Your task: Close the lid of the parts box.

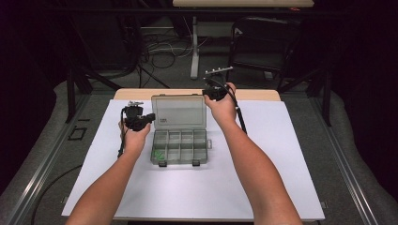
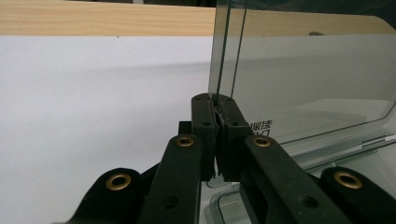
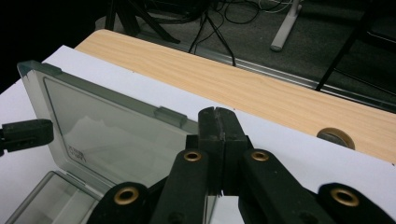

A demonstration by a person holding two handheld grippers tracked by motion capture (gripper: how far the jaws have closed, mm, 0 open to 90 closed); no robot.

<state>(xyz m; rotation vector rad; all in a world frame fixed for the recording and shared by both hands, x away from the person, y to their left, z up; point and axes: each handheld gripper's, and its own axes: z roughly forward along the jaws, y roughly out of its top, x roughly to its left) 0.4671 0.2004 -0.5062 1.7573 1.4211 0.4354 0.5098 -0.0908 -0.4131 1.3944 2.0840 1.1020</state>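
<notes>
On the white table (image 1: 263,154), left gripper (image 1: 149,117) pinches the box lid (image 1: 179,111) at its 9 o'clock edge, right gripper (image 1: 208,92) pressed together, empty, at 2 o'clock; lid-opening step, next calls for release.

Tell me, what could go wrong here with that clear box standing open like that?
The left gripper pinches only the thin side edge of the raised lid, so the lid could slip free and drop shut. The right gripper is shut on nothing beside the lid's far corner and might knock it. A hard pull could also drag the light compartment box across the white sheet, shaking the small green pieces inside.
</notes>
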